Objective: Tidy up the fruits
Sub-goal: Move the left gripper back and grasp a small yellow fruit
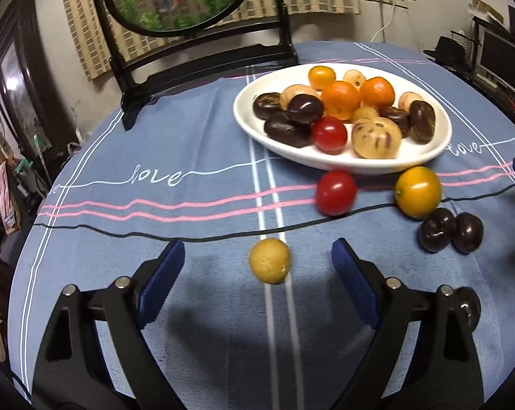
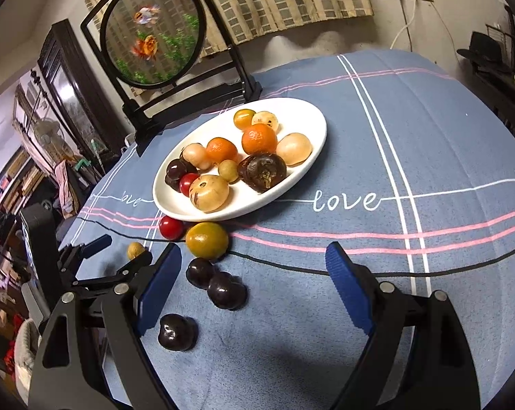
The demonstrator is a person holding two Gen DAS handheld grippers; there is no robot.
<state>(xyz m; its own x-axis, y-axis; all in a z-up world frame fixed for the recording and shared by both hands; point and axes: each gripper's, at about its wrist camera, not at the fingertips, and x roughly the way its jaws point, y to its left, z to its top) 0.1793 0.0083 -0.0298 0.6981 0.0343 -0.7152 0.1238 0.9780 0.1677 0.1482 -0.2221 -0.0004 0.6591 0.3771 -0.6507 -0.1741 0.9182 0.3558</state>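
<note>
left gripper (image 1: 257, 263) jaws apart around the small yellow fruit (image 1: 269, 260), untouched; light, round, likely to roll, so grip its middle gently.

The only readable text is the word "love", showing in white cursive script along a thin white line woven into the blue cloth with pink and white stripes (image 1: 196, 143) that is covering the worktop. In the left wrist view it is sitting ahead and left of the left tool (image 1: 257, 266), and again ahead to its right. In the right wrist view it is lying just ahead of the right tool (image 2: 254, 273).
</note>
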